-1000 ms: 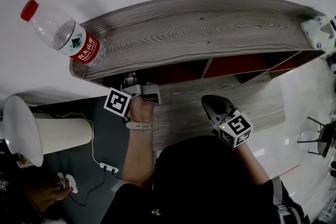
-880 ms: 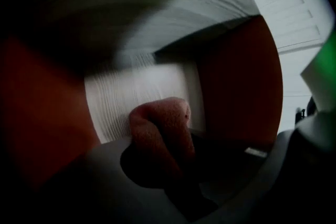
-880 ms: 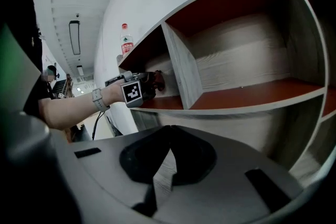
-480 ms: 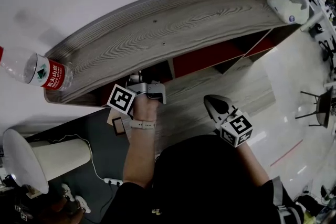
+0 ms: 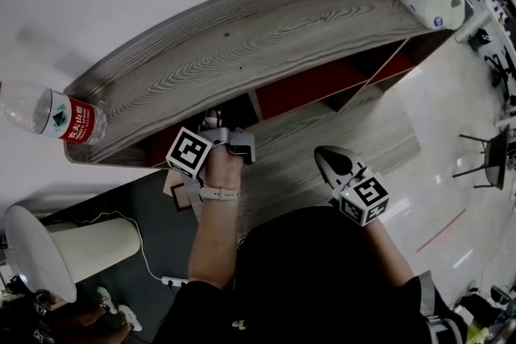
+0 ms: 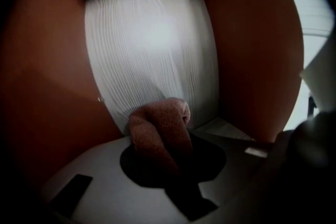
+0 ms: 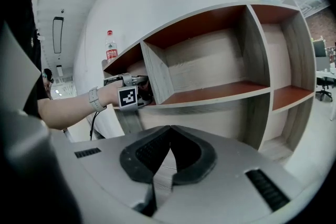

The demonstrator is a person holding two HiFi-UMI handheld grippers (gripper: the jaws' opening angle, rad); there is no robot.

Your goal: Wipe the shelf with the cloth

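Note:
A brownish-pink cloth (image 6: 160, 131) is bunched in my left gripper (image 5: 216, 139), which is shut on it. In the left gripper view the cloth's end points at a pale wood-grain panel (image 6: 149, 50) between two red-brown surfaces (image 6: 42, 76) inside a compartment; I cannot tell if it touches. The right gripper view shows the left gripper (image 7: 128, 93) at the mouth of the left compartment of the shelf (image 7: 220, 93). My right gripper (image 5: 329, 161) hangs back from the shelf (image 5: 266, 36), shut and empty (image 7: 169, 131).
A water bottle (image 5: 48, 115) with a red label stands on the shelf top's left end, the bottle (image 7: 111, 47) upright. A white object (image 5: 427, 2) sits at the right end. A white cylinder (image 5: 81, 250) and a power strip (image 5: 176, 281) are on the floor at left.
The head view has swung, so the shelf and bottle have slid left and down in it. The left gripper stays at the compartment with the cloth; the right gripper has barely moved.

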